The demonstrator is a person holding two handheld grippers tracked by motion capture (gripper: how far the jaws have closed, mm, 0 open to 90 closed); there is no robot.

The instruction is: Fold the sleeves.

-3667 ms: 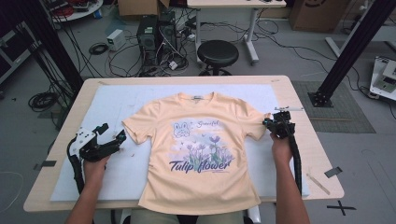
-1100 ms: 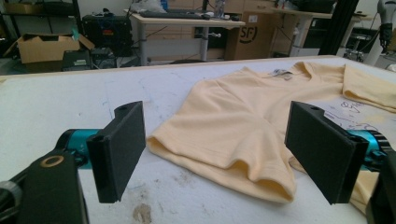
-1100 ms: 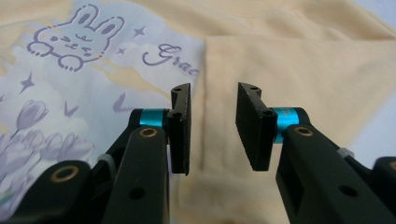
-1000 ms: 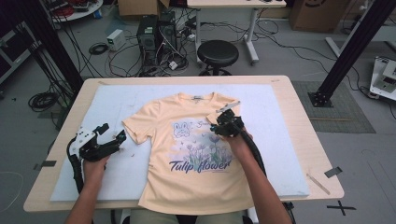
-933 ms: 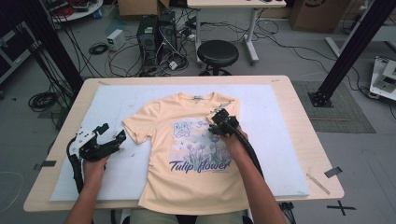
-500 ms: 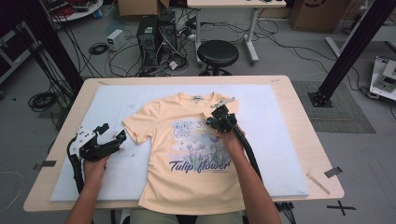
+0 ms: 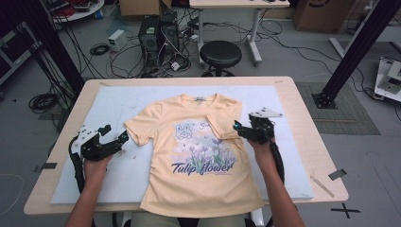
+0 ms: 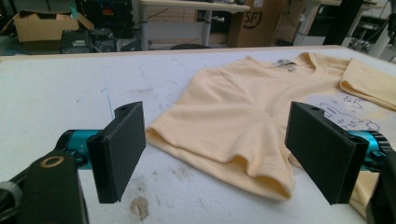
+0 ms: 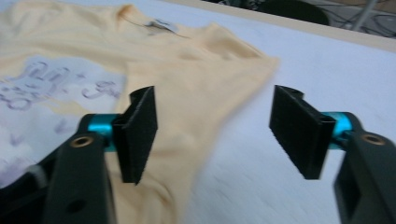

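While your right hand-held gripper [image 7: 247,129] blurs beside the folded sleeve [image 7: 222,124], jaws just opened and empty, your left hand-held gripper [image 7: 115,137] gapes by the T-shirt [image 7: 198,161], whose hem overhangs the bench [image 7: 307,137].

I see the T-shirt [image 7: 198,151] lying flat mid-mat [image 7: 108,104] on the table [image 7: 302,109], my left gripper [image 7: 106,142] beside one sleeve, my right gripper [image 7: 248,130] at the folded-in sleeve.

A pale orange T-shirt [image 7: 198,156] lies flat, face up, mid-table, collar far, hem at the near edge; "Tulip flower" print on its chest, right sleeve folded inward, left sleeve spread out
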